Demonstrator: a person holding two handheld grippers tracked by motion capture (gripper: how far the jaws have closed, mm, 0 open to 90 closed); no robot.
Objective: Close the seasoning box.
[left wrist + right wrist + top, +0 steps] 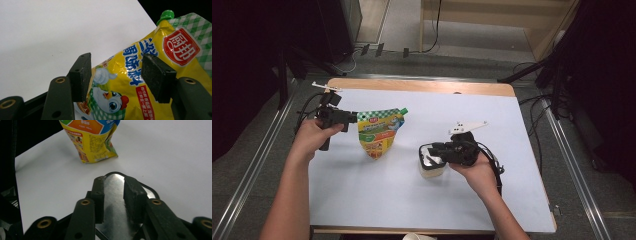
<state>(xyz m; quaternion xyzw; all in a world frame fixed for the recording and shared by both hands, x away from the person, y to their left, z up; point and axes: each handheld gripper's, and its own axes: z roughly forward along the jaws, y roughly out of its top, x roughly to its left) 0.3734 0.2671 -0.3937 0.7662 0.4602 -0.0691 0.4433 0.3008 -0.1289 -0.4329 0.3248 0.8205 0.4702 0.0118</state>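
Left, the open left gripper [115, 75] straddles the sauce pouch [379, 131]; right gripper [113, 200] looks closed above the lidded cup [431, 165]. Close squarely on the pouch's upper edge.

A lab: rigged table [512, 210] (floor cables [422, 50], dark stands [557, 75]).

Bare table [522, 130] lies between pouch [379, 131] and cup [431, 167].
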